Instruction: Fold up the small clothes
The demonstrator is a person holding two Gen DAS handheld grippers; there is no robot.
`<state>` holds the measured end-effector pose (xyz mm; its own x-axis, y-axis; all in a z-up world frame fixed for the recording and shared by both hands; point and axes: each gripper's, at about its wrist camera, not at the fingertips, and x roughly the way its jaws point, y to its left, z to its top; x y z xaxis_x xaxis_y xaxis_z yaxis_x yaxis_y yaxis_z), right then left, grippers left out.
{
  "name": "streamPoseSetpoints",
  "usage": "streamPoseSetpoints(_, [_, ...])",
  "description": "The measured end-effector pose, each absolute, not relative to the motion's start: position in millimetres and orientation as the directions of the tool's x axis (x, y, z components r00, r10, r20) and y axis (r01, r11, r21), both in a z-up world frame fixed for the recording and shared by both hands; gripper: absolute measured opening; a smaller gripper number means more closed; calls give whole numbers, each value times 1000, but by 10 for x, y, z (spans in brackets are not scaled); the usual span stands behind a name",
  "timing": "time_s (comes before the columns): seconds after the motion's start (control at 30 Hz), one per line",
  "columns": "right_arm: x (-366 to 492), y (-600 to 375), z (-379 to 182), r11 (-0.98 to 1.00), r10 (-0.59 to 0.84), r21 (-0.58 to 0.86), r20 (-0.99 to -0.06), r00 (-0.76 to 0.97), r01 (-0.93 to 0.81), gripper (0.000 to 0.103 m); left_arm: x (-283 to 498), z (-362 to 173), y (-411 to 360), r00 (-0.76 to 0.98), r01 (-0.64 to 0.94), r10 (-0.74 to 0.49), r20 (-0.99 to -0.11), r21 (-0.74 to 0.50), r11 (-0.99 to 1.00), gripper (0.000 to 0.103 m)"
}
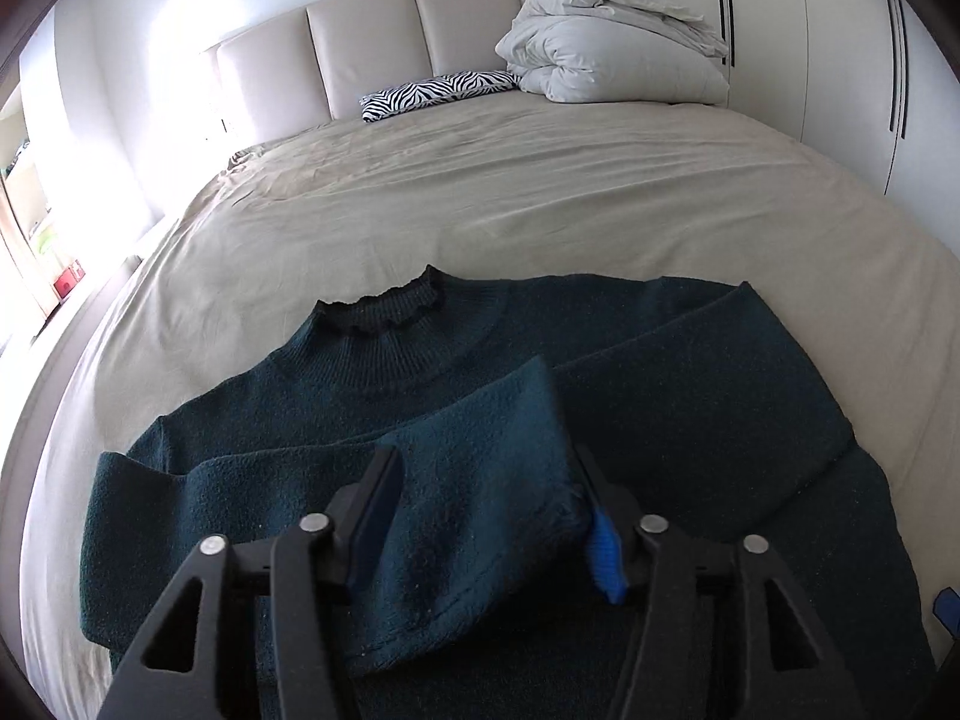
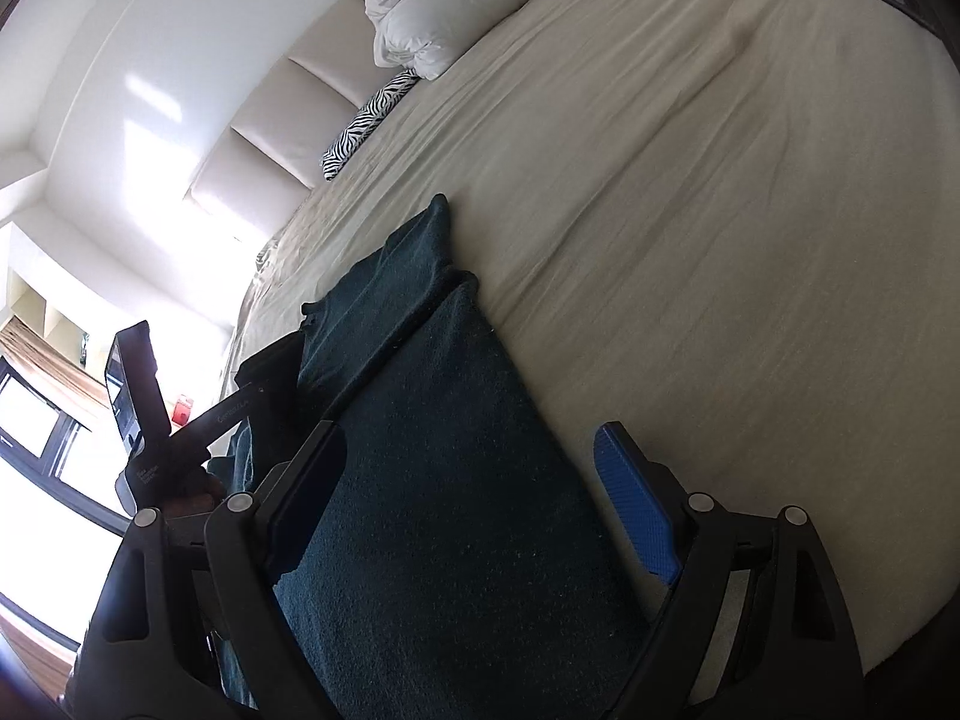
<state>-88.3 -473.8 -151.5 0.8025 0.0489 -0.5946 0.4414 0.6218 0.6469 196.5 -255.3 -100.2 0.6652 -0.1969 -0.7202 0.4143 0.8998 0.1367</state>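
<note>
Teal knit sweater (image 1: 660,396) lies flat on the beige bed sheet (image 1: 480,204), near the foot end, collar (image 1: 390,309) toward the headboard (image 1: 372,54). Both sleeves are laid across its chest; the left sleeve cuff (image 1: 480,510) rests on top, near the sweater's middle.

Left gripper (image 1: 486,516) sits low over the sweater, jaws apart, the cuff lying loose between them. One blue pad (image 1: 606,558) brushes the cuff's edge; the other pad stands off the cloth. No grip visible.

Right gripper (image 2: 468,510) hovers at the sweater's right edge, jaws wide. Sweater cloth (image 2: 444,480) runs between them in the right wrist view, near the dark finger; blue pad (image 2: 636,516) is over bare sheet, clear of the cloth.

Beyond the sweater, against the headboard: zebra-print pillow (image 1: 438,93) and a bundled white duvet (image 1: 612,48) beside it. Part of the other tool shows left of the sweater in the right wrist view.
</note>
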Motion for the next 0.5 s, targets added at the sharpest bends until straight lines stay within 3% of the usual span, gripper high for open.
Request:
streamPoseSetpoints(0.03, [-888,-4744,-1516,621,49,648,-594,803,441,85,1948,-974,-2524,673,410,-200,-712,134,902,80])
streamPoseSetpoints(0.2, [-857,-4707,-1503,638,51,636,-598,800,434,85,1818,-762,-2248,659,428,-268,-702,58,902,82])
streamPoseSetpoints(0.3, [-836,-4679,-1435,657,45,623,-595,802,425,85,1692,-655,-1915,659,434,-315,-683,4,901,89])
streamPoseSetpoints(0.5, [-536,-4578,-1091,733,60,576,-585,809,362,85,1733,-609,-891,690,321,-303,-658,-97,942,90])
